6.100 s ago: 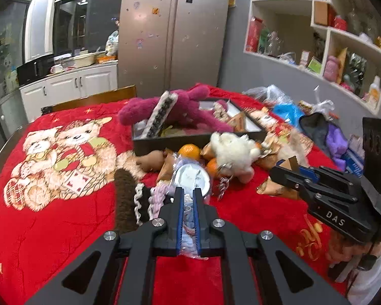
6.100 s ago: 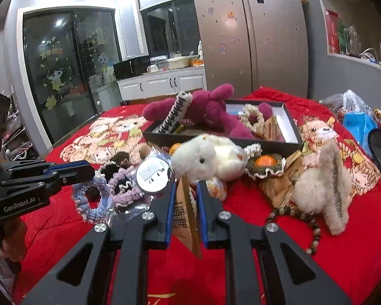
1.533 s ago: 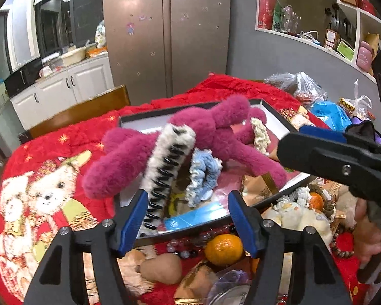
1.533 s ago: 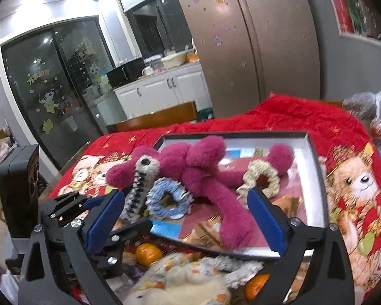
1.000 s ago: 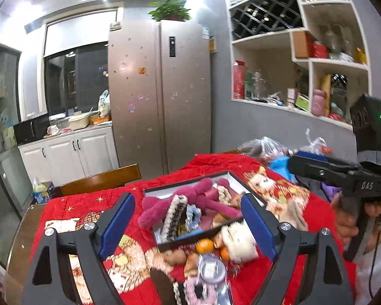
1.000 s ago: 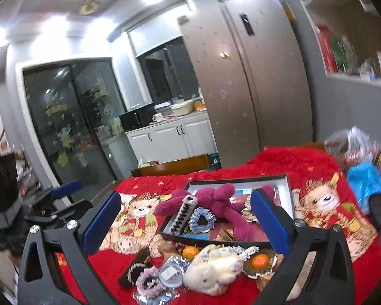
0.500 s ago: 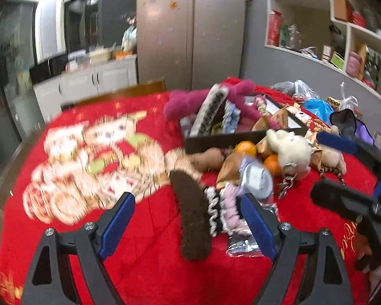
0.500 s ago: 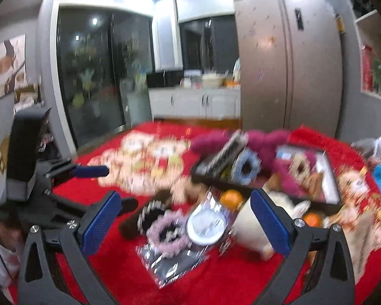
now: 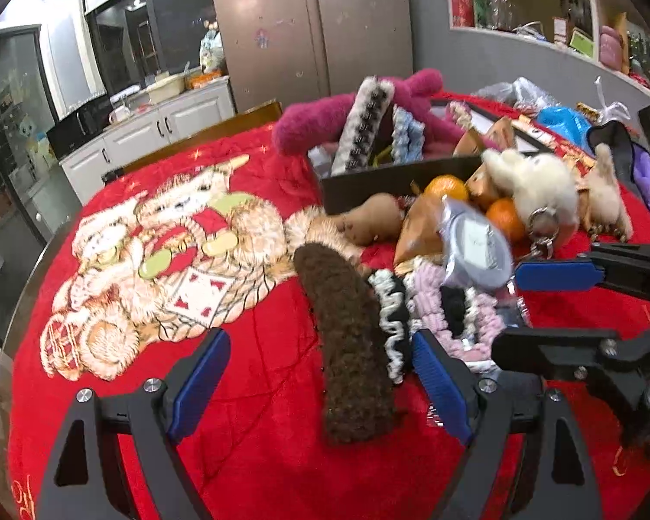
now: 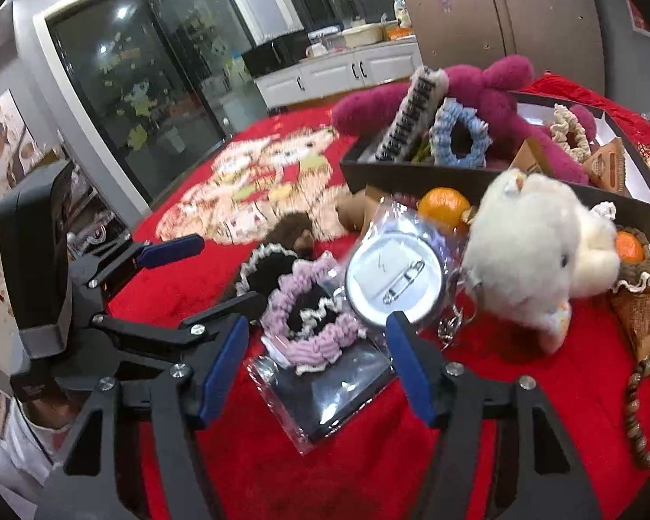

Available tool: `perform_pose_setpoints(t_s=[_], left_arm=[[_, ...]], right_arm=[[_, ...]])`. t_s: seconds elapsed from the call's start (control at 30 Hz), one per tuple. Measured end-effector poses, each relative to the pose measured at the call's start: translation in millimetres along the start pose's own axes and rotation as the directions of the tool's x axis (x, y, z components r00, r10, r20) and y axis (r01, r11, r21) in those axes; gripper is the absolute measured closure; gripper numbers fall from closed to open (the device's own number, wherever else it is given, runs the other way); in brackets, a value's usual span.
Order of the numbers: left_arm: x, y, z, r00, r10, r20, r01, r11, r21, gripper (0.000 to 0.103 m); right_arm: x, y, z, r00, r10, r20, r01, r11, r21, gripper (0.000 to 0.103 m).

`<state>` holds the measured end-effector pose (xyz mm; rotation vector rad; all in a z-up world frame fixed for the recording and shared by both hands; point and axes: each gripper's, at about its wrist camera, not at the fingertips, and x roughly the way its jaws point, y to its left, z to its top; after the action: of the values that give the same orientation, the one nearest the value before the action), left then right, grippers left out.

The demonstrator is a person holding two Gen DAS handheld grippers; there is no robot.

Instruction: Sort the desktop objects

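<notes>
My left gripper is open low over the red cloth, with a brown fuzzy hair clip between its fingers. My right gripper is open around a purple scrunchie lying on a clear bag. A black-and-white scrunchie lies beside the clip. A round pin badge leans behind the scrunchie. The black box holds a magenta plush, a blue scrunchie and a striped clip.
A white plush keychain, oranges, brown paper packets and a bead bracelet lie in front of the box. Each gripper shows in the other's view. Shelves and a fridge stand behind the table.
Both grippers let go of their items over the box, rose, and have come back down open to the clutter at the table's front.
</notes>
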<state>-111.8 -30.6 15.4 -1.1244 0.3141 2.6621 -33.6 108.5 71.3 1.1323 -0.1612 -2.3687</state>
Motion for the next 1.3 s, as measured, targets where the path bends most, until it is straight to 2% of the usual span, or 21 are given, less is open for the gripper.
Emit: perform_pose_setpoints(t_s=[0.13, 0.2, 0.33, 0.37, 0.43, 0.47, 0.5, 0.53, 0.57, 0.6, 0.63, 0.7, 0.73, 0.83, 0.97, 1.3], left_arm=[[6.6, 4.0, -3.3, 1.000, -0.016, -0.010, 0.016, 1.000, -0.007, 0.015], [6.5, 5.9, -3.2, 1.000, -0.026, -0.012, 0.026, 1.000, -0.016, 0.013], [12.4, 13.8, -4.5, 0.998, -0.048, -0.039, 0.045, 0.996, -0.070, 0.005], [16.4, 18.7, -5.2, 0.997, -0.055, -0.060, 0.048, 0.993, -0.107, 0.000], [21.8, 28.2, -6.5, 0.991, -0.106, -0.082, 0.090, 0.980, -0.176, 0.000], [23.4, 32.9, -7.0, 0.988, -0.126, -0.085, 0.106, 0.973, -0.206, 0.000], [22.6, 33.5, -6.6, 0.990, -0.119, -0.080, 0.101, 0.974, -0.204, 0.000], [21.5, 31.5, -6.6, 0.992, -0.105, -0.076, 0.089, 0.978, -0.190, 0.000], [19.2, 28.3, -6.6, 0.993, -0.094, -0.066, 0.082, 0.982, -0.171, 0.006], [16.3, 24.4, -6.8, 0.994, -0.099, -0.054, 0.089, 0.984, -0.153, 0.018], [12.4, 19.2, -6.6, 0.992, -0.115, -0.043, 0.108, 0.985, -0.131, 0.025], [7.4, 12.2, -6.1, 0.989, -0.144, -0.035, 0.139, 0.984, -0.107, 0.061], [4.8, 7.8, -6.5, 0.986, -0.162, -0.035, 0.159, 0.983, -0.095, 0.064], [-4.2, -1.3, -6.4, 0.993, -0.117, -0.020, 0.116, 0.992, -0.053, 0.068], [-15.2, 1.6, -1.2, 0.991, -0.132, 0.013, 0.133, 0.989, -0.063, 0.069], [-46.1, 9.9, 7.5, 0.990, -0.091, 0.112, 0.098, 0.994, -0.054, 0.070]], right_arm=[[6.7, -0.9, -4.1, 1.000, 0.009, -0.022, -0.009, 1.000, 0.010, 0.038], [9.7, -2.9, -4.8, 0.999, 0.031, -0.039, -0.030, 0.999, 0.019, 0.049], [19.4, 0.1, -7.3, 0.997, 0.056, -0.055, -0.056, 0.998, 0.007, 0.056], [19.9, 2.5, -7.4, 0.997, 0.064, -0.053, -0.064, 0.998, -0.005, 0.062], [19.4, 6.3, -7.5, 0.996, 0.078, -0.050, -0.079, 0.997, -0.015, 0.073], [20.3, 8.6, -6.9, 0.995, 0.079, -0.056, -0.080, 0.996, -0.025, 0.082], [21.0, 10.1, -7.5, 0.996, 0.071, -0.058, -0.073, 0.997, -0.033, 0.092], [21.6, 10.9, -7.9, 0.997, 0.058, -0.057, -0.061, 0.998, -0.036, 0.096], [21.8, 10.8, -8.1, 0.997, 0.060, -0.057, -0.062, 0.998, -0.031, 0.097], [21.8, 10.8, -7.9, 0.996, 0.065, -0.056, -0.067, 0.997, -0.029, 0.098], [20.9, 10.9, -7.5, 0.997, 0.065, -0.051, -0.067, 0.997, -0.028, 0.098], [16.2, 11.9, -6.6, 0.997, 0.068, -0.038, -0.069, 0.997, -0.030, 0.099], [13.0, 12.1, -5.9, 0.997, 0.070, -0.030, -0.070, 0.997, -0.030, 0.099], [2.0, 13.7, -2.4, 0.997, 0.074, -0.001, -0.074, 0.997, -0.036, 0.099], [-11.6, 16.9, 0.7, 0.997, 0.077, 0.022, -0.076, 0.996, -0.046, 0.102], [-51.5, 13.9, 10.6, 0.988, 0.089, 0.122, -0.086, 0.996, -0.034, 0.102]])
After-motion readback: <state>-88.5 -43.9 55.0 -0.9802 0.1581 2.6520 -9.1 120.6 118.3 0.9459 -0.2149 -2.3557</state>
